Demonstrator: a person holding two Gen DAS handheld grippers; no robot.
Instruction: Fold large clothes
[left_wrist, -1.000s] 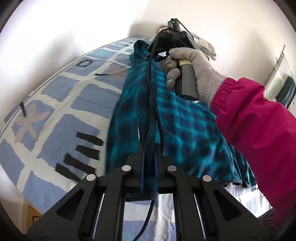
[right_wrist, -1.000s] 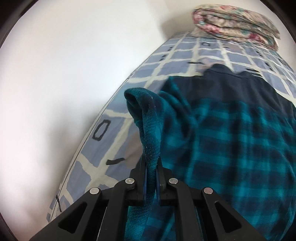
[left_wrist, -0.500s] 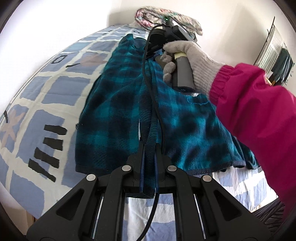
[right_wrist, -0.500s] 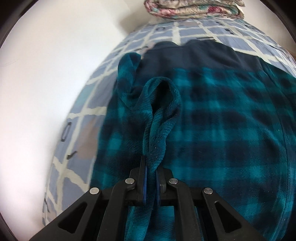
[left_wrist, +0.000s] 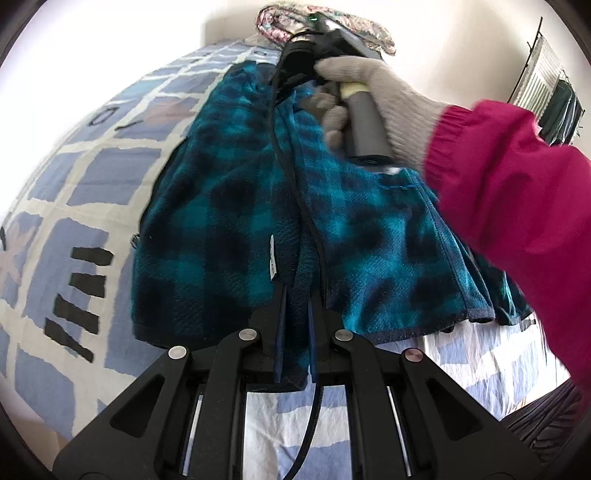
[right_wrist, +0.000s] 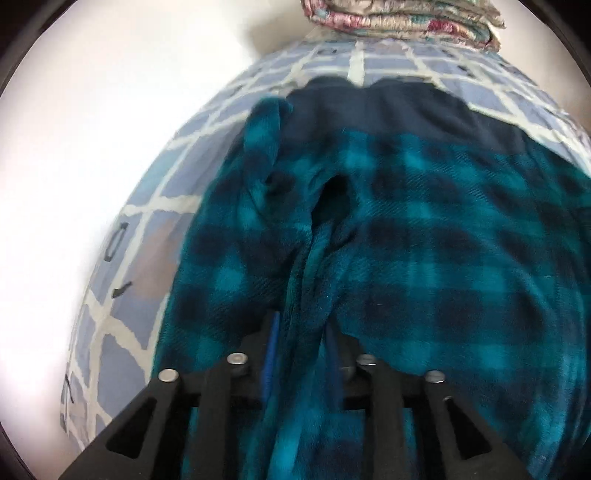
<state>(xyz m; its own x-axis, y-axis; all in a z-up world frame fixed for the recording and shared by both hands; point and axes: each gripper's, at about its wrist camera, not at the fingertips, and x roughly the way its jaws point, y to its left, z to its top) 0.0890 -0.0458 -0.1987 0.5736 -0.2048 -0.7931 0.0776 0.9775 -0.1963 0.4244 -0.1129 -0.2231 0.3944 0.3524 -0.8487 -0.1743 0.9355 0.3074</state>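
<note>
Teal plaid fleece garment (left_wrist: 229, 206) is spread lengthwise on the bed (left_wrist: 92, 177), one side panel already laid over the middle; its dark collar end (right_wrist: 369, 107) lies toward a folded quilt (right_wrist: 399, 22) by the wall. Step in hand is judged to be the release after a lengthwise side fold: the edge has been set down on the body of the garment and is being let go.

Left gripper (left_wrist: 295, 306) is seen clamped on a thick fold of fleece at the hem end, jaws nearly together with cloth pinched between the pads; a black cable (left_wrist: 314, 236) runs past it. Right gripper (right_wrist: 301, 343) is at the collar end, held by a gloved hand (left_wrist: 369, 92) with a pink sleeve (left_wrist: 517, 192). Its jaws have just been opening; a ridge of fleece is lying between them, loose rather than pinched, though blur makes pad contact hard to tell.

Next move is judged to call for the left grip to be released too, both grippers withdrawn without dragging the fleece, and the opposite side edge to be taken up. Snagging of the pile on the pads is a risk.
</note>
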